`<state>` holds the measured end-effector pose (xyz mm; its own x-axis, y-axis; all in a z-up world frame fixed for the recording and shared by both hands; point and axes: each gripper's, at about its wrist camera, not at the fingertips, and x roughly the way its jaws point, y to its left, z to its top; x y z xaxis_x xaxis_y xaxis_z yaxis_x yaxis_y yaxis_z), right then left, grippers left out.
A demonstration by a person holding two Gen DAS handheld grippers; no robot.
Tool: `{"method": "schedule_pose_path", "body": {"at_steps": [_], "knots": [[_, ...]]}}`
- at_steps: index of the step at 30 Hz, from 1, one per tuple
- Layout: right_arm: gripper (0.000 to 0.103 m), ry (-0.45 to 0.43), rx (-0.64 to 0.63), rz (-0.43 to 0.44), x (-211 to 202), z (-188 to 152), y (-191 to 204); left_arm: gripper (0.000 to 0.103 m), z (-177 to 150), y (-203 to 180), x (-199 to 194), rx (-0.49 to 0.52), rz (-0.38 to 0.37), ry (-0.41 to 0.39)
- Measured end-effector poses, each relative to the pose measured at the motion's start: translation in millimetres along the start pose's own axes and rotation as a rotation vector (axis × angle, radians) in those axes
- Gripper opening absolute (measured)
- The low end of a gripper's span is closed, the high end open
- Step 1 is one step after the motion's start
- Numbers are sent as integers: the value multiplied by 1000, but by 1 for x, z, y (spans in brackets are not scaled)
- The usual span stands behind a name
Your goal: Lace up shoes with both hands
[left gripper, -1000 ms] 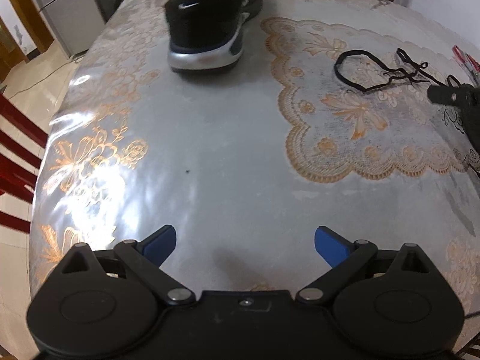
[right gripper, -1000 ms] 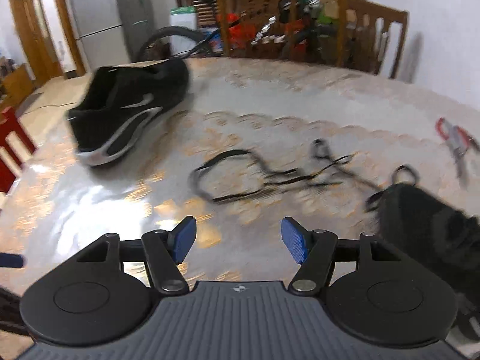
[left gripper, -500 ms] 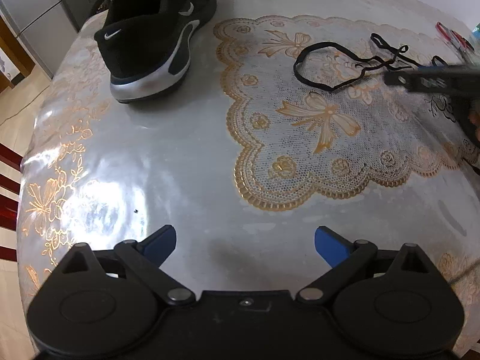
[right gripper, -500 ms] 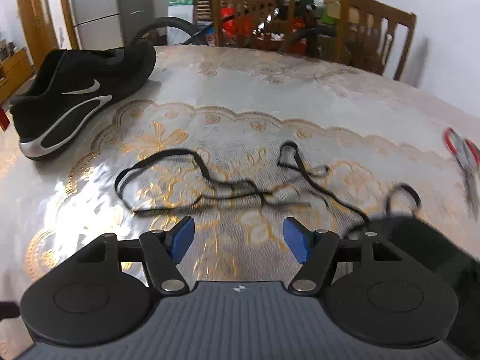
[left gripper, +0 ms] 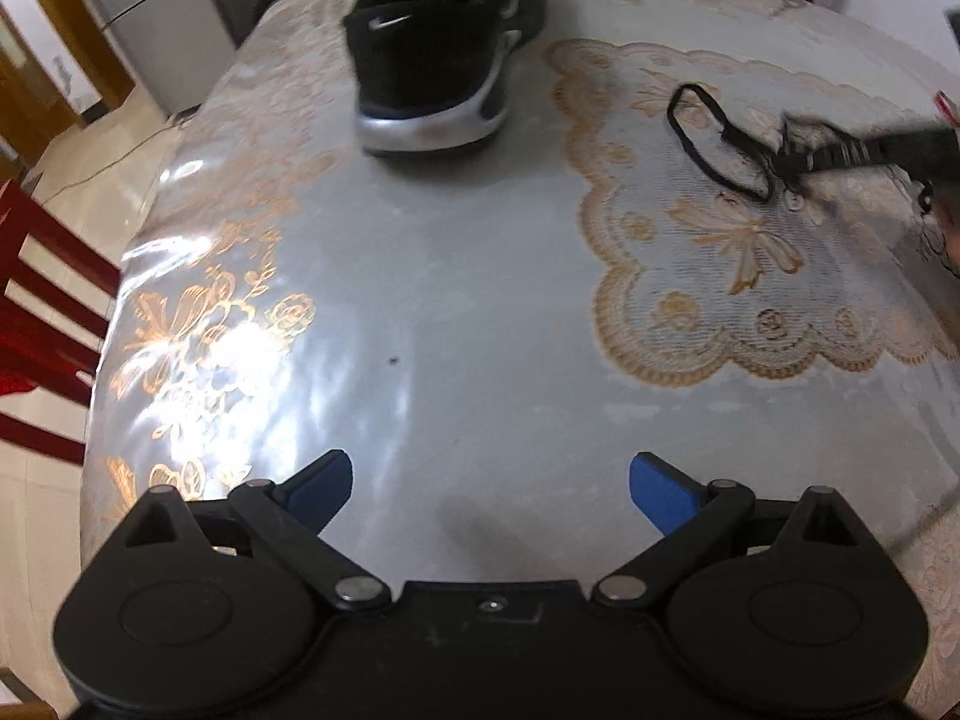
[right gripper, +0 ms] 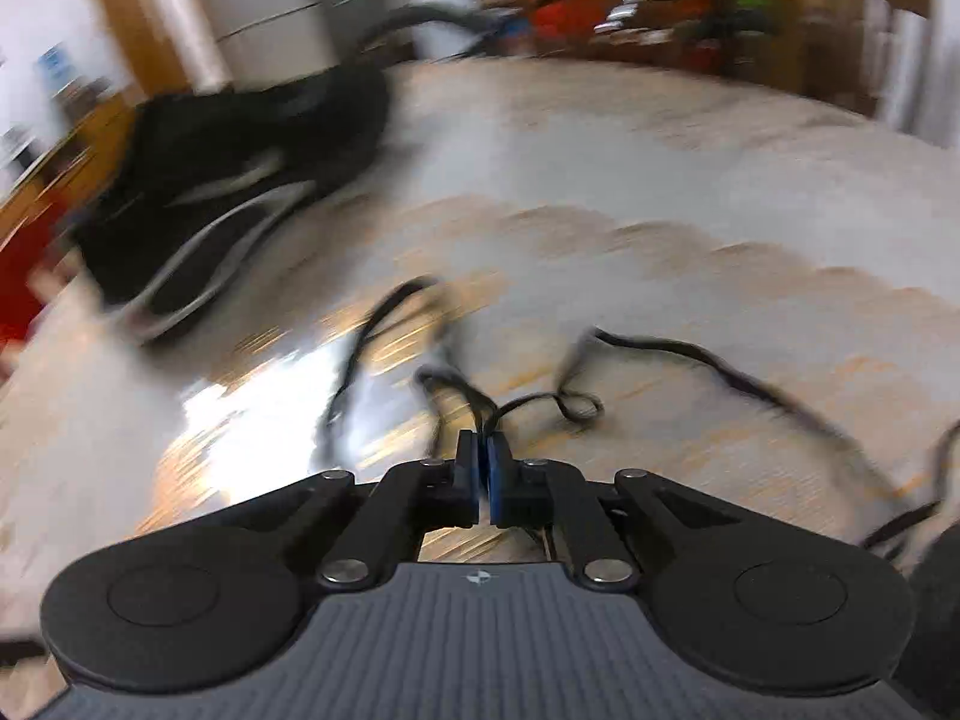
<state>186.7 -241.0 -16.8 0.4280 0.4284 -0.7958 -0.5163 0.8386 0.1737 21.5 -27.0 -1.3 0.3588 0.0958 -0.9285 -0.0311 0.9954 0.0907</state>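
Note:
A black sneaker (left gripper: pixel 444 54) with a silver sole stands at the far side of the table; the right wrist view shows the sneaker (right gripper: pixel 228 192) blurred at left. A loose black shoelace (left gripper: pixel 714 132) lies on the lace-patterned mat. My right gripper (right gripper: pixel 483 468) is low over it, its jaws closing, blue pads almost touching, with strands of the shoelace (right gripper: pixel 690 354) running in between them. From the left wrist view the right gripper (left gripper: pixel 792 165) reaches in from the right, blurred. My left gripper (left gripper: pixel 489 480) hangs open over bare tablecloth, with nothing between its fingers.
The glossy tablecloth (left gripper: pixel 450 300) covers a rounded table whose left edge drops to the floor. A red chair (left gripper: pixel 42 300) stands at left, a fridge (left gripper: pixel 168 18) behind. A dark shape (right gripper: pixel 939 600), perhaps a second shoe, sits at the lower right.
My right gripper has dropped to the shoelace and gone from wide open to nearly shut on it. The left gripper swung back leftward, still open.

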Motion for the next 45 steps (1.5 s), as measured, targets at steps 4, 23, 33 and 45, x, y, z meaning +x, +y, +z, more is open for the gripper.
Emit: {"method": "schedule_pose_path", "body": {"at_steps": [4, 23, 33, 45], "knots": [[4, 54, -81, 137, -17, -30, 45, 99, -4, 5, -3, -7, 5, -6], [67, -27, -303, 44, -102, -20, 111, 99, -19, 47, -6, -32, -18, -28], [71, -201, -537, 115, 1, 97, 207, 99, -33, 89, -11, -135, 45, -12], [43, 97, -691, 330, 20, 74, 222, 99, -66, 129, -23, -268, 85, 6]]}}
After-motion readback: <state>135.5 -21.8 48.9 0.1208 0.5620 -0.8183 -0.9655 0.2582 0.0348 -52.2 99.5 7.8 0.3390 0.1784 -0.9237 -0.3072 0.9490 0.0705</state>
